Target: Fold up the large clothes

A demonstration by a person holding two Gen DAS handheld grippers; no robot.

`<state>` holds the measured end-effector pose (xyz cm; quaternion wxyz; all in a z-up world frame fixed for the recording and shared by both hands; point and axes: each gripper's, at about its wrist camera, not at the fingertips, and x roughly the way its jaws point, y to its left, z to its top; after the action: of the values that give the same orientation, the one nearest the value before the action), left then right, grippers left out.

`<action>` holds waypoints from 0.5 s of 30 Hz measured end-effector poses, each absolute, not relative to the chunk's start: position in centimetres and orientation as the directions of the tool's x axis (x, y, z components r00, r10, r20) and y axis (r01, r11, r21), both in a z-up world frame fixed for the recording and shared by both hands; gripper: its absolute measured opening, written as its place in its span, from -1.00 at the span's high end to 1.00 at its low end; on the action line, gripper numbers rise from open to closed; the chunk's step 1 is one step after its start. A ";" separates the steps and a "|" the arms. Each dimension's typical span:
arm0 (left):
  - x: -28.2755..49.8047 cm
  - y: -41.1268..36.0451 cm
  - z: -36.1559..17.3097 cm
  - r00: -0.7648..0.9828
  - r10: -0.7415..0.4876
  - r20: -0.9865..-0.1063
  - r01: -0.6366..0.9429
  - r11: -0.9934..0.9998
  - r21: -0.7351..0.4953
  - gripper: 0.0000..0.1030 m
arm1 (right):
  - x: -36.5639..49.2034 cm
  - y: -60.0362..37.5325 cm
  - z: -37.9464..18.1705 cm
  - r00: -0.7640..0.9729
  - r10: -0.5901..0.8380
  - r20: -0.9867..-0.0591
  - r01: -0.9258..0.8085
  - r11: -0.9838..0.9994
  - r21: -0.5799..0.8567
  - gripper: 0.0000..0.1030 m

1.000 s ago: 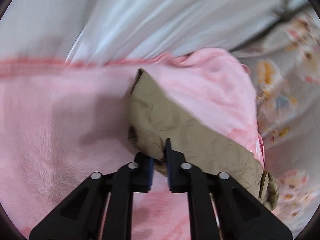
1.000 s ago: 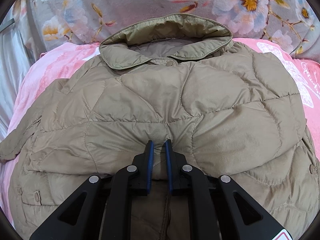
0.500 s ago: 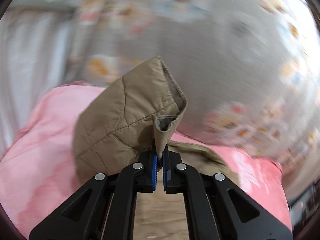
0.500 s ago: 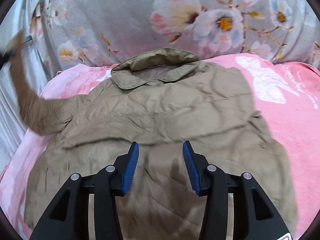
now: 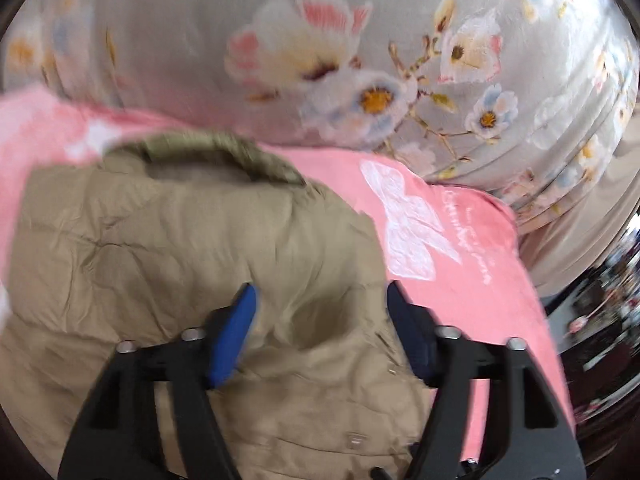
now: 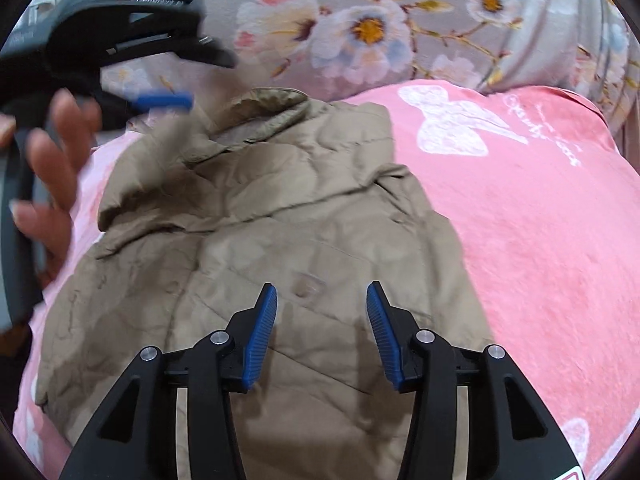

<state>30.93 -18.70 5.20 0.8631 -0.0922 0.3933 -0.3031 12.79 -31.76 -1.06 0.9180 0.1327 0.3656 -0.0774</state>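
The khaki quilted jacket (image 6: 256, 264) lies flat on the pink blanket (image 6: 540, 232), collar (image 6: 260, 108) at the far end, just short of the floral duvet (image 6: 360, 20) that rises behind it. To the jacket's right the blanket is a wide bare stretch with a white butterfly print (image 6: 452, 124); its right hem runs clear along that side. On the jacket's left only a thin strip of pink shows. The right gripper (image 6: 322, 328) hovers over the jacket's near half, jaws opening and well apart, with nothing between the blue pads. The left gripper (image 5: 320, 320) is over the jacket too, jaws spreading wide, cloth below but not pinched. In the right wrist view a person's hand (image 6: 52, 168) carries it above the jacket's left shoulder, beside the collar, blurred
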 end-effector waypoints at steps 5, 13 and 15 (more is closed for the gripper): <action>30.7 -14.3 4.2 0.447 -0.695 -0.563 0.419 0.719 -0.555 -0.40 | 13.1 -33.6 -0.7 0.730 -0.032 -0.683 0.243 0.946 0.216 -0.05; 34.9 1.1 1.4 0.572 -0.591 -0.569 0.103 0.739 -0.665 -0.54 | 17.9 -36.4 0.4 0.751 0.096 -0.653 0.208 0.904 0.372 -0.07; 35.8 4.8 -0.6 0.571 -0.577 -0.585 -0.007 0.709 -0.705 -0.53 | 19.5 -36.9 -0.2 0.745 0.137 -0.653 0.211 0.880 0.426 -0.07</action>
<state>35.79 4.75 -0.64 0.8184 -0.3397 0.4295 -0.1739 19.55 -36.85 -0.16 0.9015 0.2445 0.3565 -0.0205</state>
